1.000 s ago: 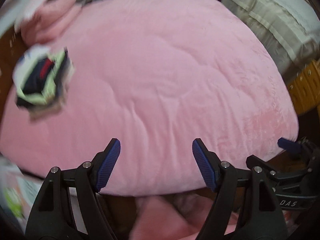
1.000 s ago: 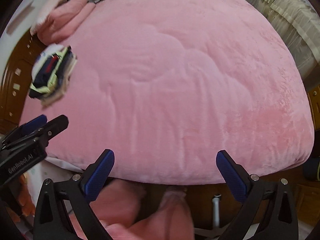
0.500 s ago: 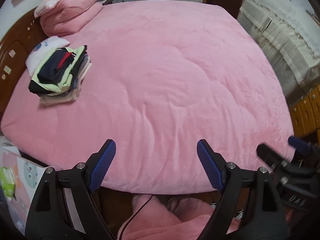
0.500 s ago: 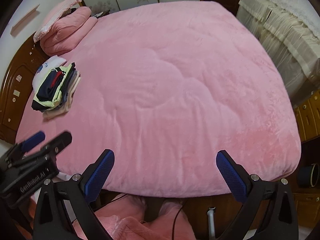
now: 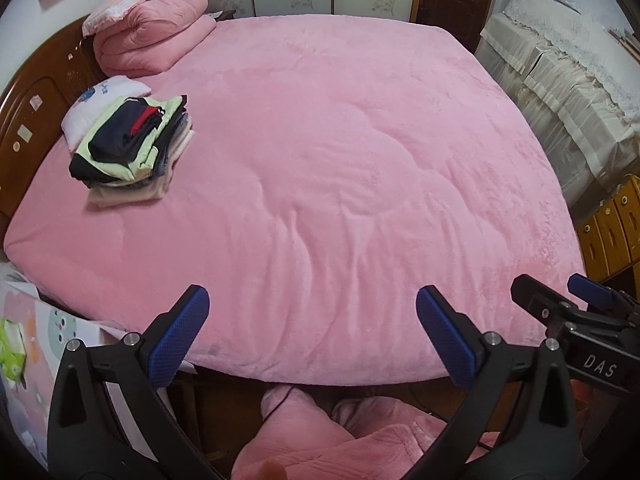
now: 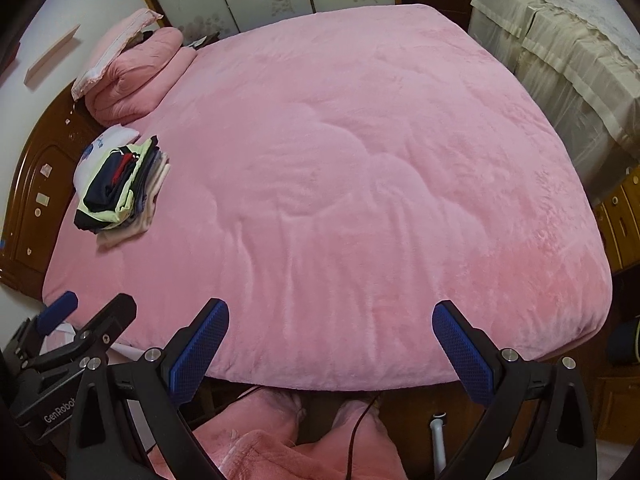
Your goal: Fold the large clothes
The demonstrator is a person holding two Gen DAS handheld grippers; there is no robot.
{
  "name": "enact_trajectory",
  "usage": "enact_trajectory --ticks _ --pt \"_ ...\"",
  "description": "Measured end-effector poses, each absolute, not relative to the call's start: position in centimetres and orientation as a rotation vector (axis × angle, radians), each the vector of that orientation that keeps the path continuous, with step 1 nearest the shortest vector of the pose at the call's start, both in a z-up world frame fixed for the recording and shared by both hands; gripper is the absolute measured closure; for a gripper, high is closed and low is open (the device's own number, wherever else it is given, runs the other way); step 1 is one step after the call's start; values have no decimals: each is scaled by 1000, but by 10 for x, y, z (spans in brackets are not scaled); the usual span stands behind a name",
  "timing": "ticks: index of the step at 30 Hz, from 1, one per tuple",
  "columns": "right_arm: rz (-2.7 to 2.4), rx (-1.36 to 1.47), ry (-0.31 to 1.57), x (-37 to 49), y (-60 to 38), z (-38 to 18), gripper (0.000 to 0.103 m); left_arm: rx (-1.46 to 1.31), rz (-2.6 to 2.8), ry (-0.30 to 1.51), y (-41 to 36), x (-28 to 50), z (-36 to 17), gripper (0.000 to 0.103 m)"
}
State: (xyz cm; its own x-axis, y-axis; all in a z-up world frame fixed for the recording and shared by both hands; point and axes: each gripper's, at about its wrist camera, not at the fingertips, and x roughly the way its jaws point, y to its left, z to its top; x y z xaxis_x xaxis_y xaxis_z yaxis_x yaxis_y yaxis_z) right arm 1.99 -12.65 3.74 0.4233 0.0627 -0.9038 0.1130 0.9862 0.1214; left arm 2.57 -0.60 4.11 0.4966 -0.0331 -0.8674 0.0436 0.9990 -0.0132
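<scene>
A stack of folded clothes (image 5: 132, 148), dark navy with red on top of pale green and beige layers, sits on the left side of the pink bed (image 5: 340, 168); it also shows in the right wrist view (image 6: 120, 188). My left gripper (image 5: 312, 336) is open and empty above the bed's near edge. My right gripper (image 6: 328, 344) is open and empty beside it, also over the near edge. Each gripper shows at the edge of the other's view. No unfolded garment lies on the bed.
A rolled pink quilt with a pillow (image 5: 148, 28) lies at the headboard (image 5: 36, 104), a white pillow (image 5: 100, 100) behind the stack. A cream-covered sofa (image 5: 560, 88) stands right, wooden drawers (image 5: 612, 228) beyond. Pink fluffy clothing (image 6: 280, 440) is below the grippers.
Both views have lifted and steadied, showing more of the bed and room. Both grippers stay open and empty.
</scene>
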Motion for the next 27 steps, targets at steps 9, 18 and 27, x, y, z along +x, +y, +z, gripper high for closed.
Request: enact_trajectory --ticks 9,18,27 --pt "-25 85 1074 0 -112 53 0 -28 -36 1041 4 14 42 0" --pt "12 29 1048 -4 -95 64 0 -54 -25 1043 14 10 43 0" --pt "49 7 1076 1 -89 64 0 -73 -9 1063 19 11 39 0"
